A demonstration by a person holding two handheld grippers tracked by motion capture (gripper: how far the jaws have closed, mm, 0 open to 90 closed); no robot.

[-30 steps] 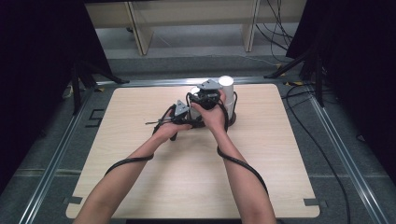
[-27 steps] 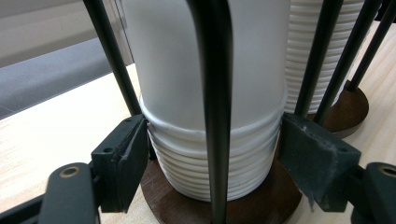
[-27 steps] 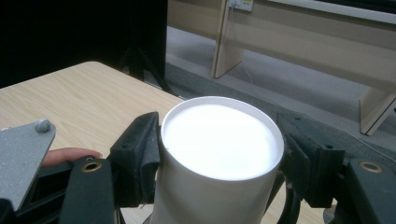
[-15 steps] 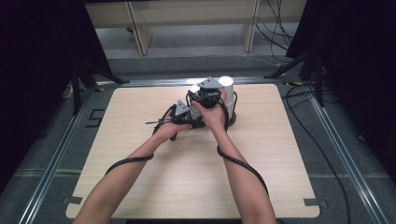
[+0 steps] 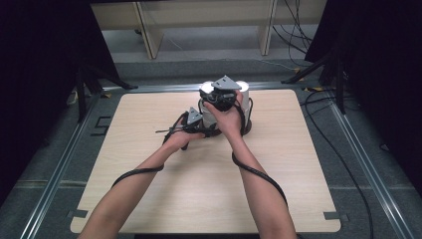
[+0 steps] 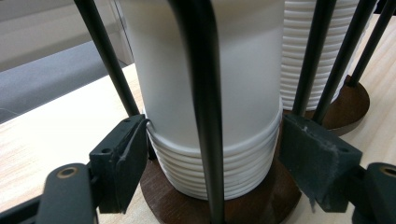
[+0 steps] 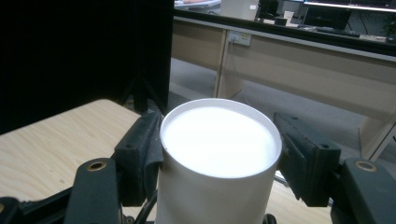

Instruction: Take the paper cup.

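At the table's far edge, right claw [image 5: 225,94] — risen — clasps top cup [image 7: 219,154]; left claw [image 6: 212,163] clamps stack [image 6: 210,163].

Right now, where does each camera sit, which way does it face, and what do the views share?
High view: above the person's side, looking down on the table; forearms, left gripper, right gripper.
Left gripper view: low on the table, facing the cup stack in its black-rod holder; own jaws flank it.
Right gripper view: level with the top cup; own jaws beside its rim.
Shared: white cups.
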